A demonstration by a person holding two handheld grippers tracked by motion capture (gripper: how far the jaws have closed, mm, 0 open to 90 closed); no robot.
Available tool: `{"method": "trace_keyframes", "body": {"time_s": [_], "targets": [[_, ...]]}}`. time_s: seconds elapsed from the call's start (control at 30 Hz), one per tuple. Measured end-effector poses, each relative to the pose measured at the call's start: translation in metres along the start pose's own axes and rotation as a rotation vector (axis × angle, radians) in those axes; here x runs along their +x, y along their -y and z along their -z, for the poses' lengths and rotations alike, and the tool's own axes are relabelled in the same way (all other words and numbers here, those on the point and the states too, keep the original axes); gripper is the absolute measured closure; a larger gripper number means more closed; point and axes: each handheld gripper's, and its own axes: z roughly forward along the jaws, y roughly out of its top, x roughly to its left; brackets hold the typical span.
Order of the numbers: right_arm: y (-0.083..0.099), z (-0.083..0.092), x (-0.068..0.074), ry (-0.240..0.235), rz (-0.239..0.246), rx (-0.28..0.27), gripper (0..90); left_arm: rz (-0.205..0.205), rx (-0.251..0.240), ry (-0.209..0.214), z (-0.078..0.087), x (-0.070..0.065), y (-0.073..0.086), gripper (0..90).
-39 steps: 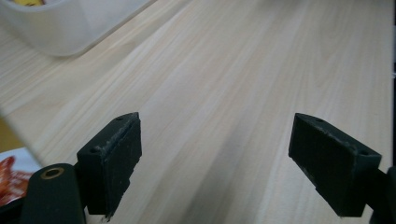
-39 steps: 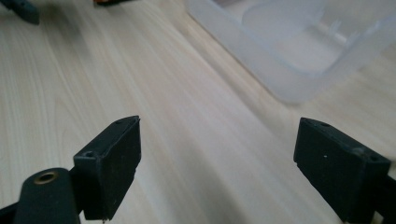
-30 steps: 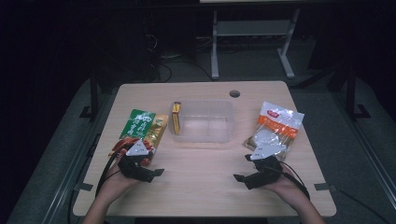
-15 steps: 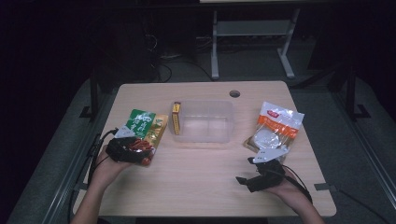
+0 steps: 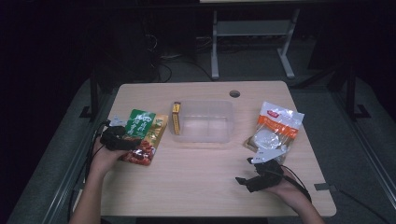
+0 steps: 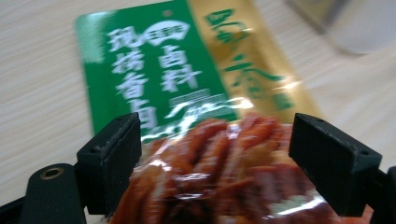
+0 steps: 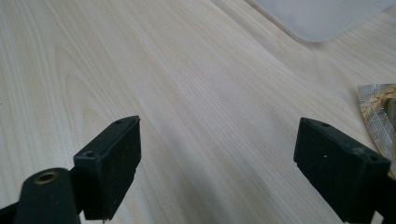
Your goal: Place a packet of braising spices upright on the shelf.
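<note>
A green and gold snack packet (image 5: 142, 133) with red strips showing through its clear window lies flat at the table's left. My left gripper (image 5: 127, 141) is at the packet's near left edge and stands open. In the left gripper view the packet (image 6: 187, 88) fills the gap between the two wide-apart jaws of that gripper (image 6: 215, 163), and I cannot tell whether they touch it. My right gripper (image 5: 245, 172) rests low near the front right of the table, open, with bare wood between its fingers (image 7: 217, 168).
A clear plastic container (image 5: 205, 122) stands mid-table with a small yellow box (image 5: 176, 118) upright against its left side. A white and orange packet (image 5: 276, 128) lies at the right, just beyond the right gripper. The container's corner (image 7: 322, 16) and that packet's edge (image 7: 379, 112) show in the right gripper view.
My left gripper has moved from near the front edge forward and left onto the green packet's near end. The right gripper has barely shifted.
</note>
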Motion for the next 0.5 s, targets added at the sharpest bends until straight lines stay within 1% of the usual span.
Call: {"method": "trace_keyframes", "body": {"time_s": [0.03,0.07,0.1,0.2,0.23,0.27,0.4,0.5], "targets": [[0.0,0.0,0.0,-0.001,-0.002,0.004,14.5,0.006,0.007,-0.004,-0.002,0.004,0.003,16.6],[0.0,-0.001,0.0,-0.002,-0.001,0.008,14.5,0.013,0.03,-0.01,-0.004,0.007,0.005,16.4],[0.0,-0.002,0.0,-0.003,0.001,0.009,14.6,0.03,0.04,-0.014,-0.007,0.01,0.008,15.2],[-0.001,-0.003,0.0,-0.004,0.004,0.012,14.5,0.063,0.052,-0.005,-0.012,0.019,0.013,13.4],[-0.001,-0.003,0.0,-0.005,0.006,0.015,14.5,0.064,0.059,-0.007,-0.013,0.021,0.014,13.2],[-0.001,-0.004,0.0,-0.006,0.006,0.017,14.5,0.067,0.058,-0.005,-0.015,0.022,0.014,13.1],[0.0,-0.004,0.0,-0.004,0.005,0.023,14.6,0.105,0.042,0.019,-0.018,0.024,0.016,12.6],[0.0,-0.003,-0.001,-0.001,0.009,0.025,14.6,0.119,0.05,0.031,-0.02,0.025,0.017,12.4]]}}
